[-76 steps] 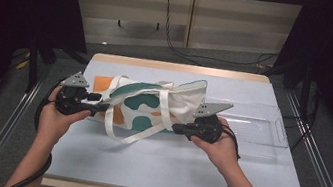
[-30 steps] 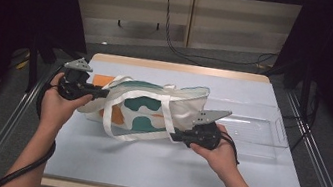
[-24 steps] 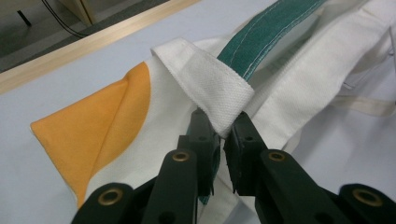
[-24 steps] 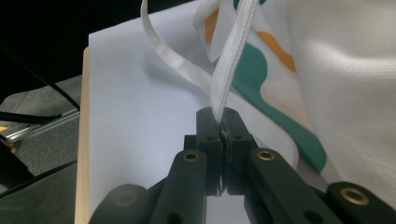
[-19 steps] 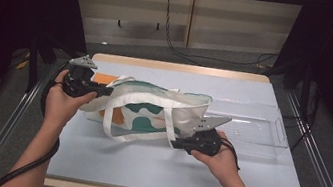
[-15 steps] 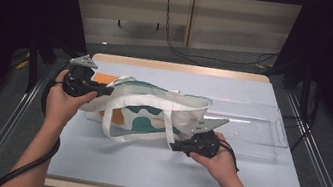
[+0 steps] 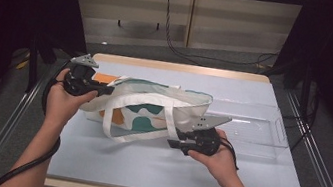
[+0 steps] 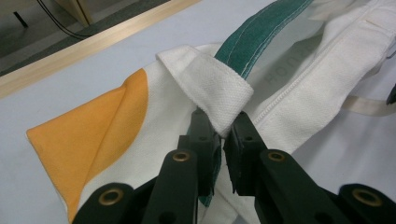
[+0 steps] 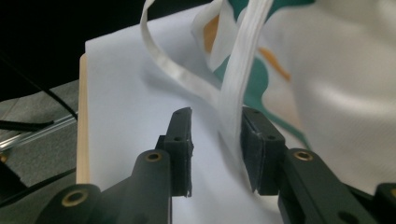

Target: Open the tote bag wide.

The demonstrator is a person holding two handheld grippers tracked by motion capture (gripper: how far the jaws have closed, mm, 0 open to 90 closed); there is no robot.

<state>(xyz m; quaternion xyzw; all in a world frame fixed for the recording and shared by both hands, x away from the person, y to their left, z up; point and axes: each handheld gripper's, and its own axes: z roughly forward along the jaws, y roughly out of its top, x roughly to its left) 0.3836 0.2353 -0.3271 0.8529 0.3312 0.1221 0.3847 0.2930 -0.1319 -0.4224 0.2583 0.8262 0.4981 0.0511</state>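
Observation:
A white tote bag [image 7: 151,111] with orange and teal patches lies on its side on the pale blue table [image 7: 142,170]. At the bag's left end my left gripper [image 7: 104,90] is shut on a folded loop of white webbing [image 8: 210,84], pinched at the tips [image 8: 222,128]. At the bag's near right side, my right gripper [image 7: 170,143] has just been opening its jaws. A white handle strap [image 9: 243,60] hangs between them [image 9: 215,119]. The strap rests against one pad, with a clear gap to the other.
A clear plastic tray [image 7: 255,130] lies on the table right of the bag, just behind my right hand. Metal rails [image 7: 7,124] run along both sides of the table. Cables [image 7: 182,45] cross the floor beyond the far wooden edge.
Since the earliest frame my left hand has pulled the bag's left end up and back, and my right hand has slid nearer the front edge. Both hands stay put over the last half second.

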